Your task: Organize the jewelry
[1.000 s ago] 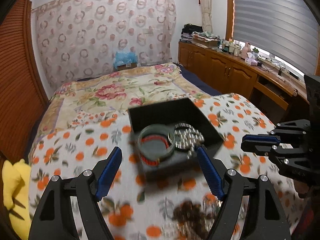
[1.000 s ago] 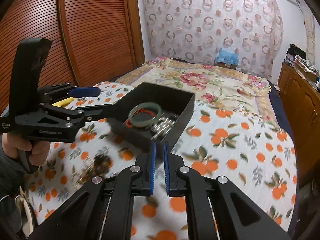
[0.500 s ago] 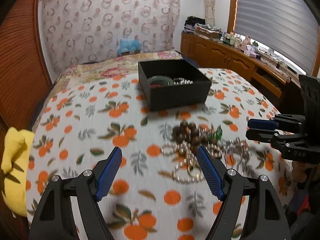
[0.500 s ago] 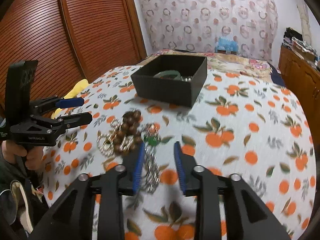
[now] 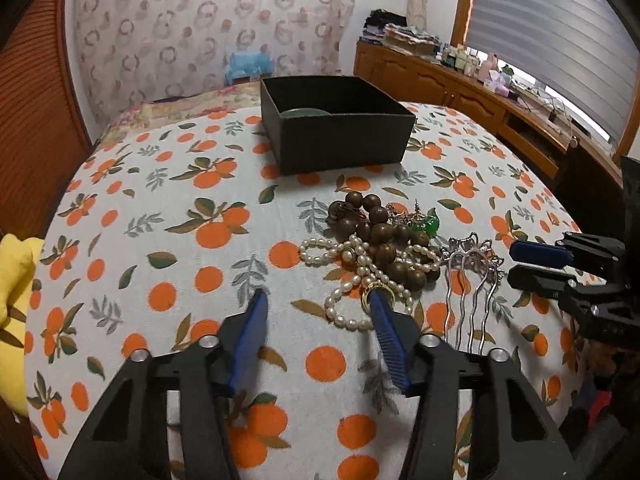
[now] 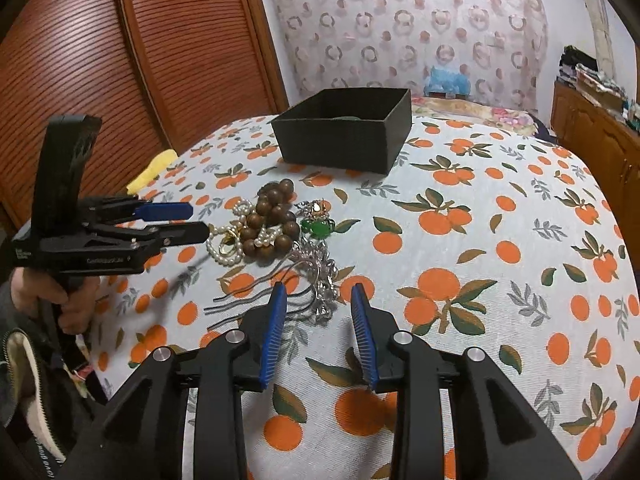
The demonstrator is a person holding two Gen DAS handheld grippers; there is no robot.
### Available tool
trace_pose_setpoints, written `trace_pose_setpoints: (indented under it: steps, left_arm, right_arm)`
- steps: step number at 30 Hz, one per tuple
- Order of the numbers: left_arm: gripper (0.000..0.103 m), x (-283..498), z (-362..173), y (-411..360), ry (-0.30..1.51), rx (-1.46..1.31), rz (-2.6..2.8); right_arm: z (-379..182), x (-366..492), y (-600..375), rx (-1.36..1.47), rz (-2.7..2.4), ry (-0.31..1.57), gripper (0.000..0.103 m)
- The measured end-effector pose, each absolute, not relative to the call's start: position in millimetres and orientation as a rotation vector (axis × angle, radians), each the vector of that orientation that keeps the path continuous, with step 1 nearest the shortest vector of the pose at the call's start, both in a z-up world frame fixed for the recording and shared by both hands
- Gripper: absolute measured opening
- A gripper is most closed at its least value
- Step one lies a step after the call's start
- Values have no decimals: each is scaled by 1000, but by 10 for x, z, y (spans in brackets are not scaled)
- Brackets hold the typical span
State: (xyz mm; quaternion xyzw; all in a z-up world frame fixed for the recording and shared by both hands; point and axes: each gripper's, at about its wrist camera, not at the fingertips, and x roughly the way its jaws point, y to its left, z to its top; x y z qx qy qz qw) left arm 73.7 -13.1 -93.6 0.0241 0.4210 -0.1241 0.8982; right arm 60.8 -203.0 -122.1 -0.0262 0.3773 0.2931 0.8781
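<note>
left gripper (image 5: pixel 318 300): fingers closing, nothing between, right tip over pearl strand (image 5: pixel 352 276) | right gripper (image 6: pixel 318 294): fingers part-open, empty, silver hair comb (image 6: pixel 316 276) just ahead | jewelry heap before black box (image 5: pixel 340 128) on bed

A bed fills the room, its near part covered by a white cloth printed with oranges (image 5: pixel 168 216), with a floral quilt (image 6: pixel 480 110) at the far end. Behind it hangs a pale curtain patterned with rings (image 5: pixel 208 32). Reddish slatted wooden doors (image 6: pixel 80 60) stand on the left. Along the right runs a cluttered wooden cabinet (image 5: pixel 460 88) under a window with grey blinds (image 5: pixel 560 28).
</note>
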Motion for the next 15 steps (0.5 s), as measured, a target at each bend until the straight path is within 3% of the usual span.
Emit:
trace_pose_setpoints:
  steps: [3, 14, 15]
  left_arm:
    - [29, 838, -951, -194, 883, 85, -247]
    - [27, 785, -1008, -228, 897, 123, -250]
    - [23, 767, -1009, -227, 892, 129, -252]
  right_arm:
    - [-1237, 614, -2027, -53, 614, 788, 36]
    - [-1267, 622, -2023, -49, 626, 796, 36]
    - [-1267, 622, -2024, -50, 625, 796, 36]
